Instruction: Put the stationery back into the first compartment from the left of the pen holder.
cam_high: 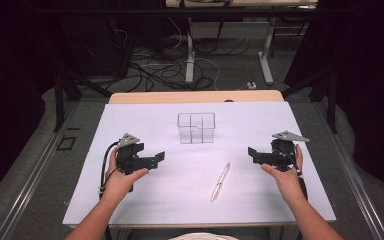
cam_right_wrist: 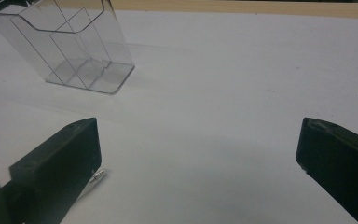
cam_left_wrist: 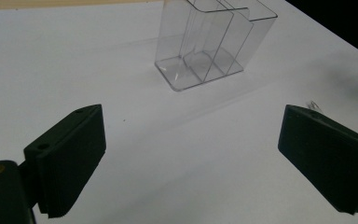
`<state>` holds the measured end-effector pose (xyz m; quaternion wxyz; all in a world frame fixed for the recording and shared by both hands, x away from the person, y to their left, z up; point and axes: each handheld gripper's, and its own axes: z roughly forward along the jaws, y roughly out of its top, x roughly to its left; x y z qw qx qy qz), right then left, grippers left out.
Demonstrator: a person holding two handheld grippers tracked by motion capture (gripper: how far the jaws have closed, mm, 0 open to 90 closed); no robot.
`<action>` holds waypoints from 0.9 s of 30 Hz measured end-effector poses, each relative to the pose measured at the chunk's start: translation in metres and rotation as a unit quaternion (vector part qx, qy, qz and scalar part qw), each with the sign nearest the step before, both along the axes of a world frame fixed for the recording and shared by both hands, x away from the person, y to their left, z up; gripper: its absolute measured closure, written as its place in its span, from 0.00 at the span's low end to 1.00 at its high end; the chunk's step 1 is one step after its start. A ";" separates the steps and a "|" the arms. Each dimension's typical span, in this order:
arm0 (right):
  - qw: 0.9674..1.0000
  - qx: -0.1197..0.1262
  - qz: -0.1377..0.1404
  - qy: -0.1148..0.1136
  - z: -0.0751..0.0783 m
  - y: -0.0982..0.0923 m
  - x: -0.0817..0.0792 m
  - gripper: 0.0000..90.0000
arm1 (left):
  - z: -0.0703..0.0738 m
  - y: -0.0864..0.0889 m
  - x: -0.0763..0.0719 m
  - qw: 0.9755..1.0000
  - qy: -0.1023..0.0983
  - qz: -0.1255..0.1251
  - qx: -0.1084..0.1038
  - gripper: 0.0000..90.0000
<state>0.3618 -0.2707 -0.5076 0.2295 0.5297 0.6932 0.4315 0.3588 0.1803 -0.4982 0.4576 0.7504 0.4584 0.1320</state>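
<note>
A clear plastic holder (cam_high: 196, 128) with several compartments stands upright and empty at the middle back of the white table (cam_high: 145, 200). A silvery white pen (cam_high: 220, 181) lies flat in front of it, slightly right of centre. My left gripper (cam_high: 156, 159) hovers at the left, held in a hand, its jaws wide open with nothing between them; the holder (cam_left_wrist: 212, 42) is ahead of it. My right gripper (cam_high: 252, 155) is at the right, also open and empty. The holder (cam_right_wrist: 65, 46) sits ahead to its left, and the pen tip (cam_right_wrist: 98, 177) peeks from behind its left jaw.
The white sheet covers the table, with a wooden edge (cam_high: 195, 96) showing at the back. Beyond the table are desk legs (cam_high: 190, 60) and cables (cam_high: 150, 70) on a dark floor. Bare white surface lies between the two grippers.
</note>
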 end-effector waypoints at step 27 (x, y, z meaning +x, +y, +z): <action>1.000 -0.002 0.009 -0.010 0.005 -0.004 -0.002 0.08 | 0.016 -0.083 0.016 0.998 0.015 -0.061 0.019 0.33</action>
